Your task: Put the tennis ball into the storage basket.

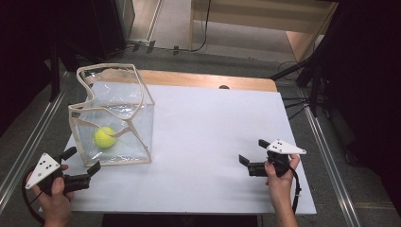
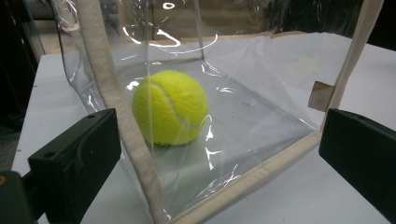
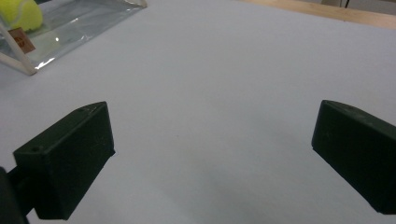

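Observation:
A clear plastic bag (image 1: 123, 113) with beige trim stands upright at the left of the white table (image 1: 208, 132). Inside it, on its floor, lies a yellow tennis ball (image 1: 104, 137). My left gripper (image 1: 81, 161) is open at the bag's near left corner, jaws spread to either side of that corner and just short of it. In the left gripper view the ball (image 2: 170, 107) sits behind the clear wall and a beige corner strip (image 2: 116, 102). My right gripper (image 1: 251, 151) is open low over bare table at the right, pointing left, with nothing between its jaws.
A wooden strip (image 1: 208, 80) runs along the table's far edge. Dark stands and cables crowd the right side (image 1: 317, 85). A metal rail (image 1: 28, 142) runs along the floor at the left. In the right gripper view, the bag's corner (image 3: 28, 42) lies far off.

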`<state>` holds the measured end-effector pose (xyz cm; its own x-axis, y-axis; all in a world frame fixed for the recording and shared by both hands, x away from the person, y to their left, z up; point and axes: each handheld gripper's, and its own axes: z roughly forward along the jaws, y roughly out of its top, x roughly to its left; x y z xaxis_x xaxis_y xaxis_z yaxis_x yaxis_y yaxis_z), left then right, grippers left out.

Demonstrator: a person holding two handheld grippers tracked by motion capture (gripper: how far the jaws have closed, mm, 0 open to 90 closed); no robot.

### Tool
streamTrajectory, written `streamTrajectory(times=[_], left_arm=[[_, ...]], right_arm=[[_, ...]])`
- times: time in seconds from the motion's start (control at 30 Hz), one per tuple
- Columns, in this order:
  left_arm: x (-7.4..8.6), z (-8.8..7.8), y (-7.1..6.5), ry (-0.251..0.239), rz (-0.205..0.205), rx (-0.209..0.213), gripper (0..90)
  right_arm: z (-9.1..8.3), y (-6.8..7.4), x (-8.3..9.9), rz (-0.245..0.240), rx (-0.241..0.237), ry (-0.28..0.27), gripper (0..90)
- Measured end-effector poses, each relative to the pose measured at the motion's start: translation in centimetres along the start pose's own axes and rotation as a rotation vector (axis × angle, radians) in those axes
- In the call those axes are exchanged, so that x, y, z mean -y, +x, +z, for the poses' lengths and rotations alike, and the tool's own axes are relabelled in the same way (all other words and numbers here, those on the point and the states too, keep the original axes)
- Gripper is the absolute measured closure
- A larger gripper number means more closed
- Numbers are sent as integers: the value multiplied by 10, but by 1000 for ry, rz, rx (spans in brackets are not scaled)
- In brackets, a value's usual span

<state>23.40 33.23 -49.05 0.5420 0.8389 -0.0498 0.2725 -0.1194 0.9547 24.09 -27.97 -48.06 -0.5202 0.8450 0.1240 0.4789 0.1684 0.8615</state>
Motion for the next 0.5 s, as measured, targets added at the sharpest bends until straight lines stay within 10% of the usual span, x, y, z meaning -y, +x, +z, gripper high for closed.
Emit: streamTrajectory(times=[0.5], left_arm=[[0,0,0,-1,2,-3,0]], right_arm=[[-23,-21,20,57,56,-33,0]])
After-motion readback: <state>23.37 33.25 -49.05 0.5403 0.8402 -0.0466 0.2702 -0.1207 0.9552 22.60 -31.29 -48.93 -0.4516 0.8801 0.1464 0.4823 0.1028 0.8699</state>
